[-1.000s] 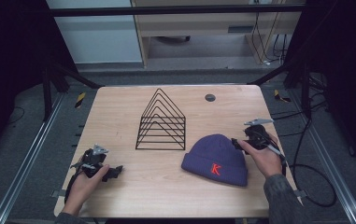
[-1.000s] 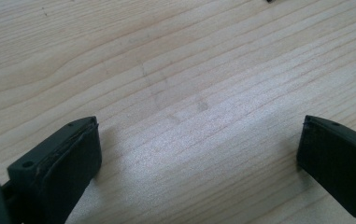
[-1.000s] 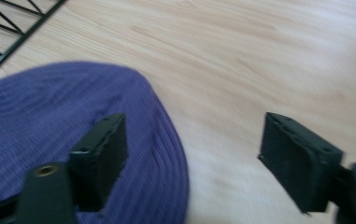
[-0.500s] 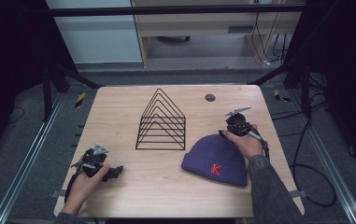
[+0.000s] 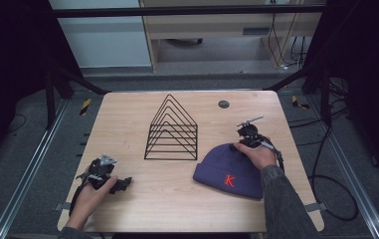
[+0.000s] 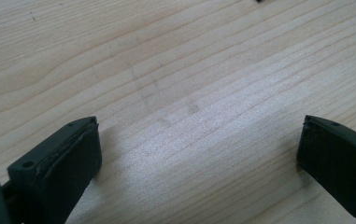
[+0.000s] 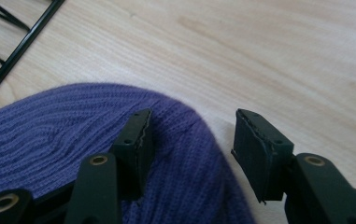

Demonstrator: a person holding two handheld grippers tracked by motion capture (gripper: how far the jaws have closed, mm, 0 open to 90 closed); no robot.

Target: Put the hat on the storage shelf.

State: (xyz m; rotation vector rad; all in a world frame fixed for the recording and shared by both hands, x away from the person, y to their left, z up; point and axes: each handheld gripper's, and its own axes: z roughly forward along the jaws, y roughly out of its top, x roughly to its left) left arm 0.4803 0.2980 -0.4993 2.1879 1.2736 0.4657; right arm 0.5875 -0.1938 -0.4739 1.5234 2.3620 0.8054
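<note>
A purple knit beanie (image 5: 229, 172) with a red K lies flat on the wooden table (image 5: 127, 119), right of centre. My right gripper (image 5: 240, 143) is lowered onto its far edge. In the right gripper view the gripper (image 7: 192, 126) straddles the beanie (image 7: 49, 135): one pad rests on the knit, the other stands over bare wood beside the rim. Its jaws have just been opening a little, with a fold of fabric between them and no squeeze visible. My left gripper (image 5: 122, 183) lies at the front left, its jaws (image 6: 199, 135) wide open over bare wood.
A black wire rack (image 5: 172, 130) shaped like stacked triangles stands mid-table, left of the beanie; its bars (image 7: 12, 42) are seen in the right gripper view's top left corner. A small dark disc (image 5: 223, 104) sits near the far edge.
My right gripper has moved left from beside the beanie and down onto its far edge. The left hand has stayed put.
</note>
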